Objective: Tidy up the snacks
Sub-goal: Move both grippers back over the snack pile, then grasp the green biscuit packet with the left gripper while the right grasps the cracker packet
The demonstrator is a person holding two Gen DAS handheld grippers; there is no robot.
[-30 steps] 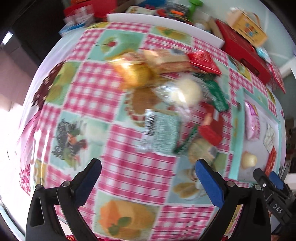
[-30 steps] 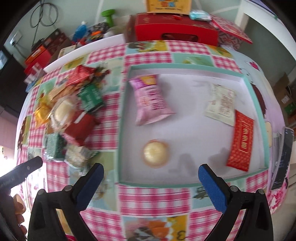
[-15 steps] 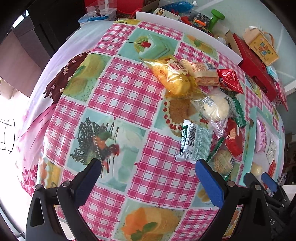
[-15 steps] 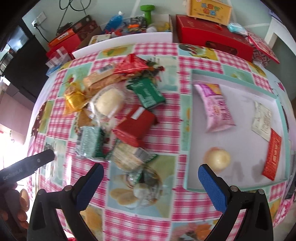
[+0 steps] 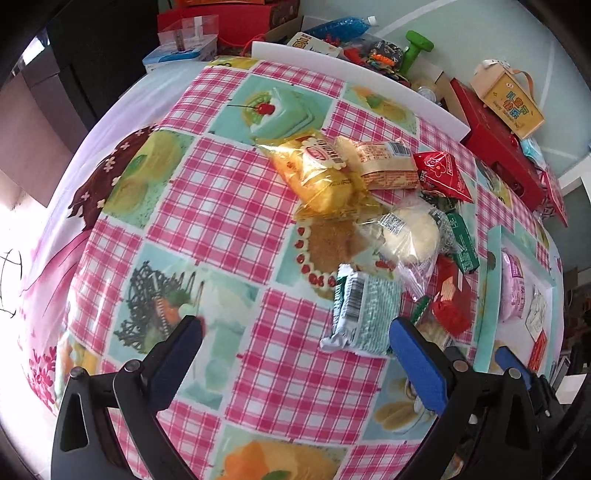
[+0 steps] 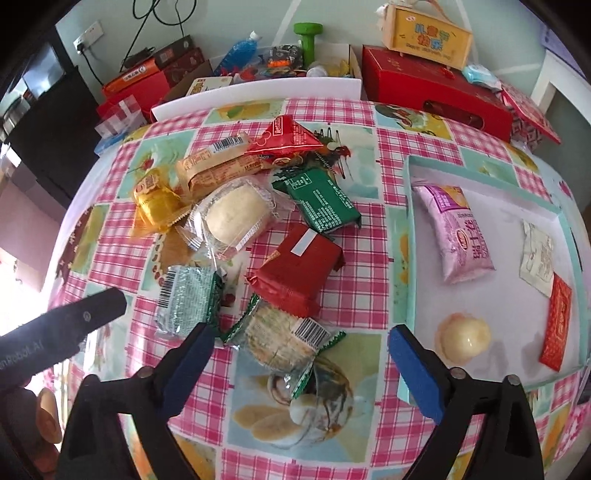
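Note:
A pile of snack packets lies on the checked tablecloth. My right gripper [image 6: 301, 332] hangs over its near edge, jaws closing, with a green-edged cracker packet [image 6: 284, 339] between the pads, which stand apart from it. Behind it lie a red packet [image 6: 299, 269], a green packet [image 6: 321, 203] and a clear-wrapped round cake [image 6: 236, 214]. My left gripper [image 5: 295, 326] is open over bare cloth, beside a silver-green packet [image 5: 364, 314]. The teal-rimmed tray [image 6: 406, 258] on the right holds a pink packet [image 6: 458, 232], a round pastry [image 6: 465, 338] and two flat sachets.
A yellow packet [image 5: 321, 177], a beige bar [image 5: 376, 162] and a red triangular packet [image 5: 439, 173] sit at the pile's far side. Red boxes [image 6: 436, 88], a yellow carton [image 6: 428, 35] and clutter line the table's far edge. A hand shows at the lower left of the right wrist view.
My right gripper has swung left from above the tray to above the snack pile, and its jaws have narrowed a little. The left gripper has drifted slightly and stays open.

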